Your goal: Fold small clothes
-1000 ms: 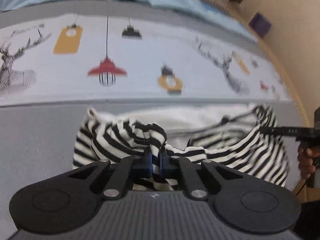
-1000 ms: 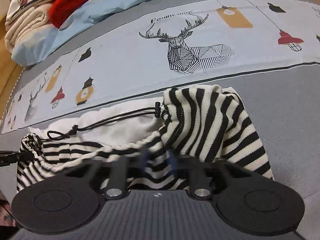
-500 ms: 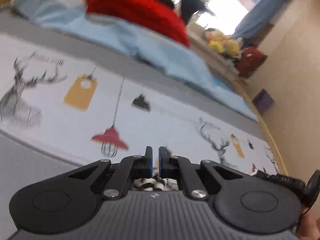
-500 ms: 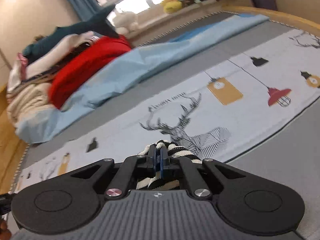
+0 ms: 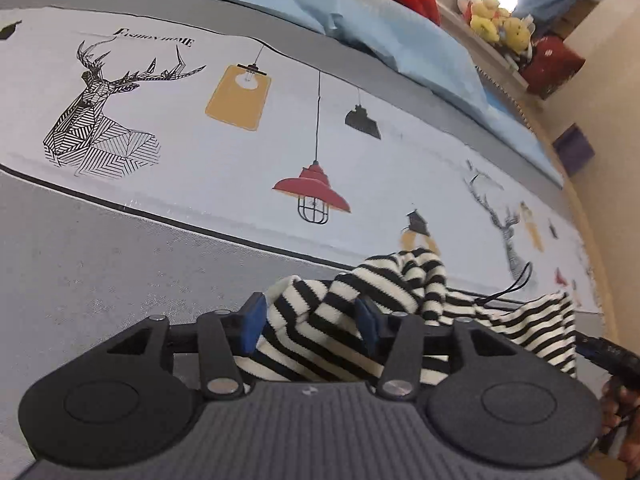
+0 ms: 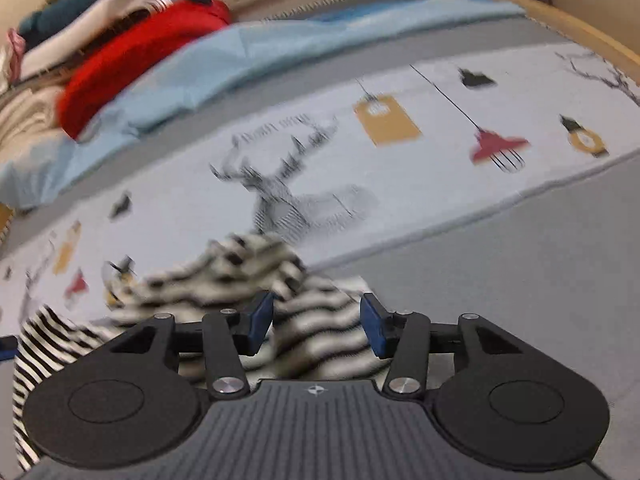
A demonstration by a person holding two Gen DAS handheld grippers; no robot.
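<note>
A small black-and-white striped garment [image 5: 360, 312] with a black drawstring [image 5: 516, 284] lies bunched on the grey part of the bed cover. In the left wrist view my left gripper [image 5: 310, 326] is just over it, jaws opening, blue pads apart with a loose fold between them. The right gripper's tip [image 5: 600, 348] and a hand show at that view's right edge. In the blurred right wrist view my right gripper [image 6: 318, 324] stands the same way over the striped garment [image 6: 256, 280], jaws opening, cloth lying slack between the pads.
The bed cover [image 5: 180, 152] carries deer and lamp prints. A light blue sheet [image 5: 360, 8] and a red cloth [image 6: 132, 60] lie at the back with piled bedding. Soft toys [image 5: 496, 20] sit on a ledge; the wooden bed edge [image 5: 592, 240] runs along the right.
Both grippers held the striped cloth shut and lifted it forward; now their jaws have parted and the cloth has dropped back onto the bed in a new fold.
</note>
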